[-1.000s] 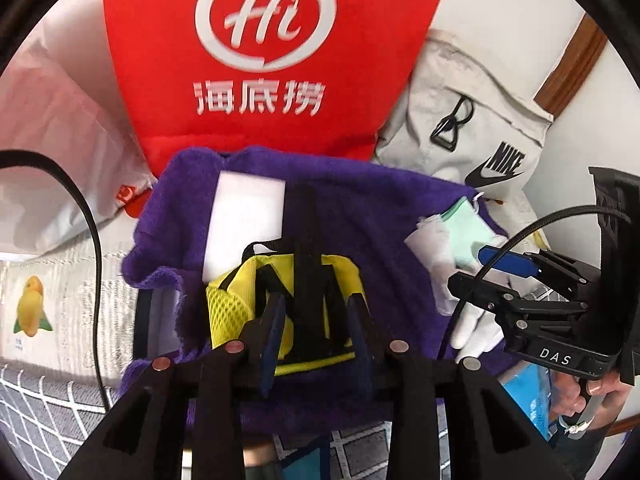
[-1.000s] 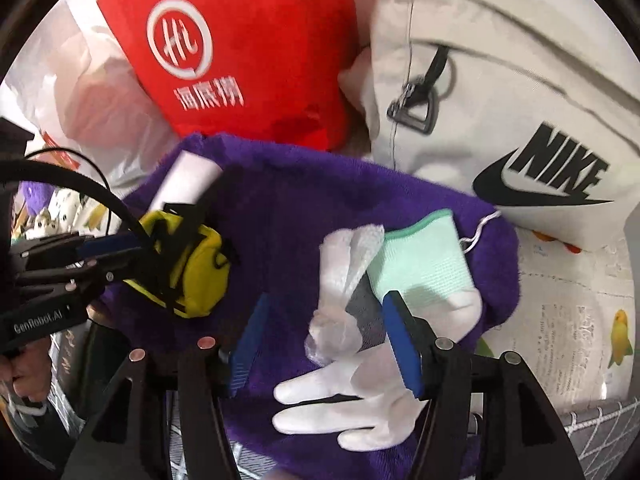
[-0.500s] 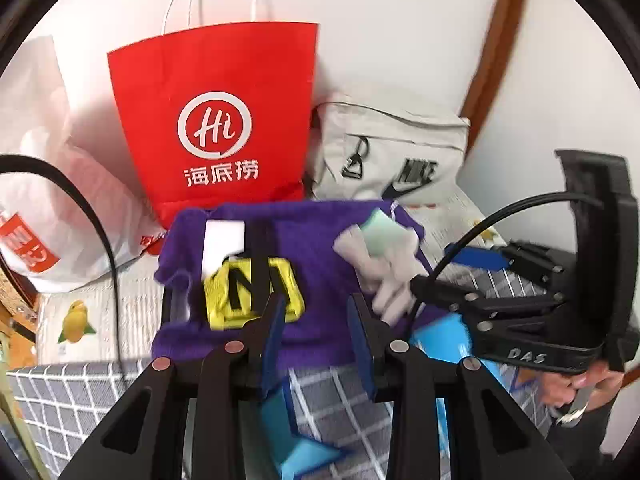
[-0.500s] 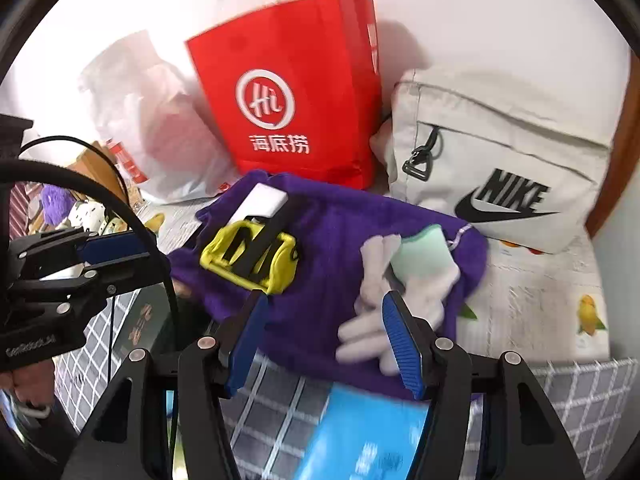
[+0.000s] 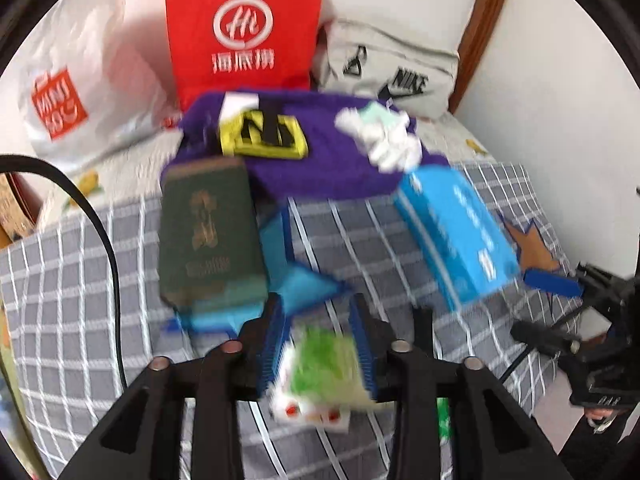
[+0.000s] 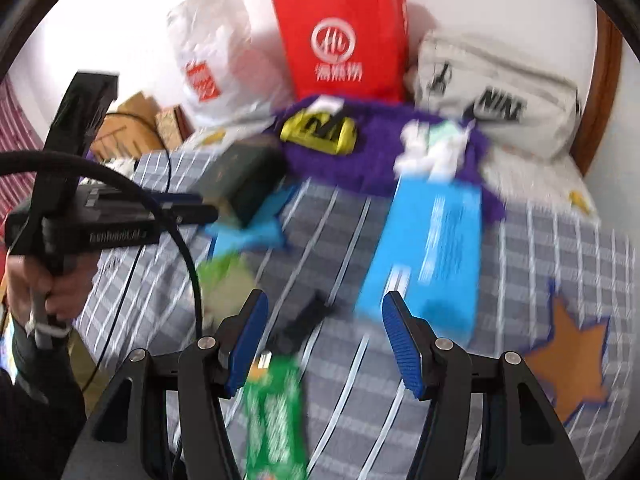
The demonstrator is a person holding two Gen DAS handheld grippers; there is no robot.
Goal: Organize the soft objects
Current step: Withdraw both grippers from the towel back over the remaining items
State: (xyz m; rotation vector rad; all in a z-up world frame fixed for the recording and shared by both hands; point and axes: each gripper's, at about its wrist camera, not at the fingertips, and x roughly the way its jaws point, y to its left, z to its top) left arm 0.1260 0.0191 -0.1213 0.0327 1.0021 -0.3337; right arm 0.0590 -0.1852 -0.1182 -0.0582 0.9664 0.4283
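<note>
Soft objects: a white glove (image 5: 394, 146) and a yellow pouch (image 5: 264, 136) are seen lying on a purple towel (image 5: 320, 172) at the far end of the bed (image 5: 360, 240), in front of a red paper bag (image 5: 244, 28) and a grey bag (image 5: 392, 72).
Left gripper (image 5: 320, 344): its jaws are opening above a blurred green-and-white packet (image 5: 324, 372); the pads are not seen pressing on it.
Right gripper (image 6: 324, 340): the jaws are held apart with nothing between them; a green packet (image 6: 276, 412) lies beneath.
Step in hand: judged to be the choice of the next item to gather.
Hard items: a dark green book (image 5: 208, 232) and a blue box (image 5: 456, 232) are probably to be left alone.
Advice: motion should be slowed until the view is sharp; the jaws should be centred over the packet before closing, and soft material pinched by its bulk, not its edge.
Risk: the black cable (image 5: 80, 208) could be snagged.
</note>
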